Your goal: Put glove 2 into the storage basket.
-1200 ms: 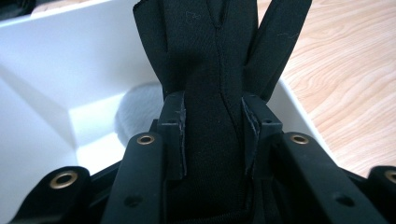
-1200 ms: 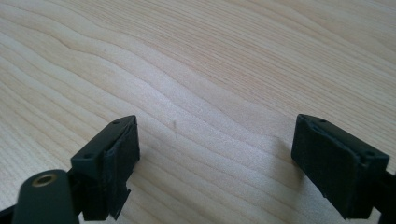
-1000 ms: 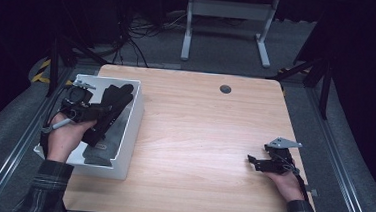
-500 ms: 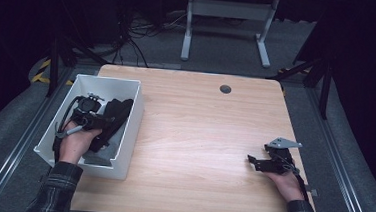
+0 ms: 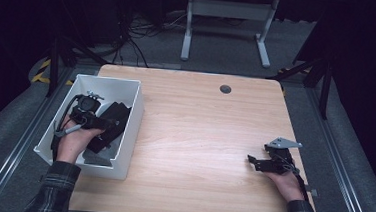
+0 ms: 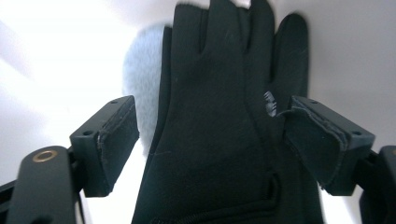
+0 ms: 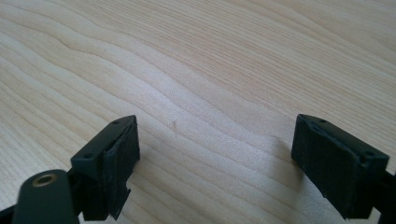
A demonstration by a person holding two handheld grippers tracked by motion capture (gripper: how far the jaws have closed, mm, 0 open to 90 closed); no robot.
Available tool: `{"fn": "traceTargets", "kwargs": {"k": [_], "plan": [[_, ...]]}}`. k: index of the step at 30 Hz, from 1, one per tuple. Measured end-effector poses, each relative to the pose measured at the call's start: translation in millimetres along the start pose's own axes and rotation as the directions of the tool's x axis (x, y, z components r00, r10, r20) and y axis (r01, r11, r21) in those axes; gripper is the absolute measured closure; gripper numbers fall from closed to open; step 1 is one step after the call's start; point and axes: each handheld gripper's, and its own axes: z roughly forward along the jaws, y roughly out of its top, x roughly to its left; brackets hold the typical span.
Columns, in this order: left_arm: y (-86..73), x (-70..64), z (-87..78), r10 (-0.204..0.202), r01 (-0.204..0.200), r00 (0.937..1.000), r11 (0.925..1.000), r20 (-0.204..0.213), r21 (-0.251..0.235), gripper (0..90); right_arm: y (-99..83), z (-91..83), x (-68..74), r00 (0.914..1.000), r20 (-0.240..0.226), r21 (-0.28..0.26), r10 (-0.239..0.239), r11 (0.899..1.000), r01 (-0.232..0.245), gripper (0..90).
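The left tool reaches into the white bin at the desk's left edge, its jaws apart around a black glove lying there. The right tool rests on the desk, jaws spread wide, nothing between them.

My left gripper sits inside the bin, which stands on the left part of the table, its near corner close to the front edge. A glove lies in the bin, between the spread jaws, with a fluffy item under it on the bin floor. My right gripper rests on the table near the front right corner, well apart from the bin. A grommet sits near the far edge.
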Motion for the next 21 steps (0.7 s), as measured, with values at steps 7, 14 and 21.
{"fn": "traceTargets", "kwargs": {"k": [7,14,21], "plan": [[12.2,-9.5,-18.4,0.037,-0.032,0.9975,0.9969,0.060,-0.071,15.7,0.0,0.0,-0.1,1.0000,0.000,0.000,0.000,1.000,0.000,15.9],[23.4,-24.0,-26.6,0.073,-0.059,0.9900,0.9919,0.121,-0.113,15.7,0.0,0.0,0.0,1.0000,-0.001,0.000,0.000,1.000,0.000,15.9],[34.0,-39.5,-31.0,0.105,-0.081,0.9802,0.9859,0.168,-0.146,15.7,0.0,-0.1,0.1,1.0000,0.000,0.000,-0.001,1.000,0.001,15.9]]}}
